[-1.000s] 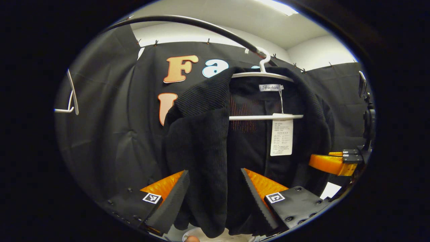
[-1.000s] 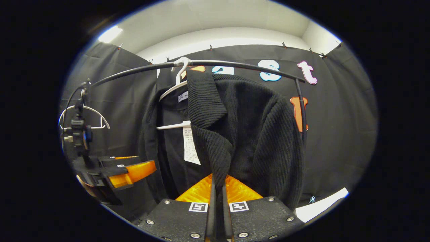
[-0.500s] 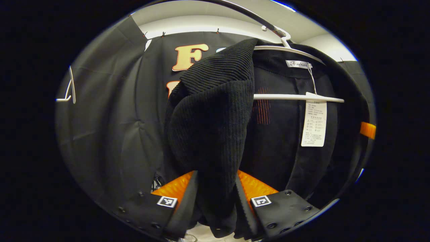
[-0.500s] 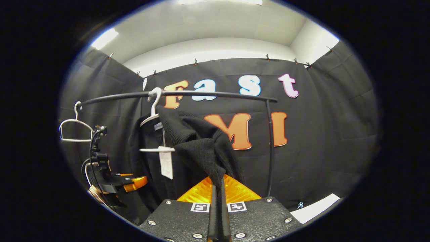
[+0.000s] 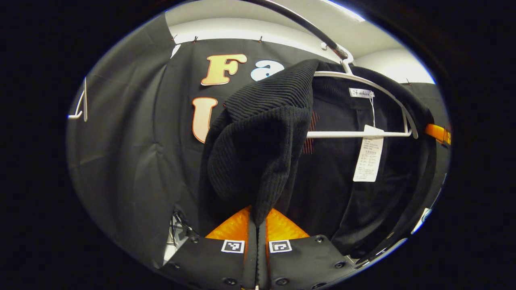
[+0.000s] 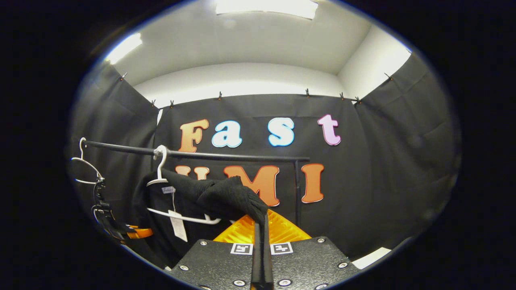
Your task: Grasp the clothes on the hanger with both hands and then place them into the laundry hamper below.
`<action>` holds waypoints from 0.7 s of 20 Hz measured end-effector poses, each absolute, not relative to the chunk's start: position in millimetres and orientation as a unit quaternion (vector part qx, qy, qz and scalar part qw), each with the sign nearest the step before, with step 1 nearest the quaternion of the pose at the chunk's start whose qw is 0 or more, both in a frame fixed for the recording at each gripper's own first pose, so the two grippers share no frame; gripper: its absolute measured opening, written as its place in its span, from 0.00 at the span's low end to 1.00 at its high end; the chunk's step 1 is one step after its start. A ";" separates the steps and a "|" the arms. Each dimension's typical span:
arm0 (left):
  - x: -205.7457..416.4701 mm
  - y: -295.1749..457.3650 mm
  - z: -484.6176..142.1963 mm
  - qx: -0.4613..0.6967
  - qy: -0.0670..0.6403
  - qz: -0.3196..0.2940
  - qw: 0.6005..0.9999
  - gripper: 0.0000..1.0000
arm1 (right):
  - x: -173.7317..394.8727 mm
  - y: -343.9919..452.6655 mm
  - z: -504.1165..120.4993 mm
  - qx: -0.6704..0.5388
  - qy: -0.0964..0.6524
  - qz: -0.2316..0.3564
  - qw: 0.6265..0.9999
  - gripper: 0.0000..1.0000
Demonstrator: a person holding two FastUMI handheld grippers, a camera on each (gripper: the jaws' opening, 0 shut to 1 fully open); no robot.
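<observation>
While its two fingers stood pressed together at the bottom of the left gripper view, the left claw (image 5: pixel 257 225) pinched a fold of the black knitted cardigan (image 5: pixel 262 149) between them, the cloth rising from the tips in a thick bunch. Up from that bunch the ribbed collar ran toward the white hanger (image 5: pixel 363 80), whose hook sat on the black rail (image 5: pixel 306 26) overhead. Right of the gripped fold the garment hung open, and a white paper tag (image 5: pixel 367 155) dangled on a string from the neck label, across the hanger's lower bar. At the far right edge of that view a small part of the other tool was visible beyond the garment.

Closed likewise, the right claw (image 6: pixel 261 229) held the other front edge of the cardigan (image 6: pixel 225 197) between both fingers, the knit stretched leftward and away from the tips to the hanger (image 6: pixel 161 177). That hanger hung tilted on the rail (image 6: pixel 193 154), its lower bar slanting down to the right, with the tag (image 6: pixel 177 229) below it. Farther left on the rail hung a second, bare white hanger (image 6: pixel 82 169), and below it, at the left edge, part of the left tool showed. Behind everything stood the black cloth wall (image 6: pixel 383 169), with white ceiling above.
</observation>
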State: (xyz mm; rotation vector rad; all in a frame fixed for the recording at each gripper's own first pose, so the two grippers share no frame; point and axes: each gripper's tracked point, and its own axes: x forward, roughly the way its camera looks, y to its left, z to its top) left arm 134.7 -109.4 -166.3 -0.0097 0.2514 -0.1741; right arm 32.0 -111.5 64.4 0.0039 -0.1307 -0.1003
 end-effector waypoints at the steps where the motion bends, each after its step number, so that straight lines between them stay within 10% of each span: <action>1: 135.1 -107.0 -160.0 -0.002 0.117 -0.081 0.990 0.08 | 32.4 -117.9 72.4 -0.003 -0.069 -0.057 0.996 0.01; 14: 134.0 -57.8 -78.3 -0.038 0.046 -0.044 0.997 0.08 | 107.1 -170.8 -24.5 0.044 0.007 -0.090 0.995 0.01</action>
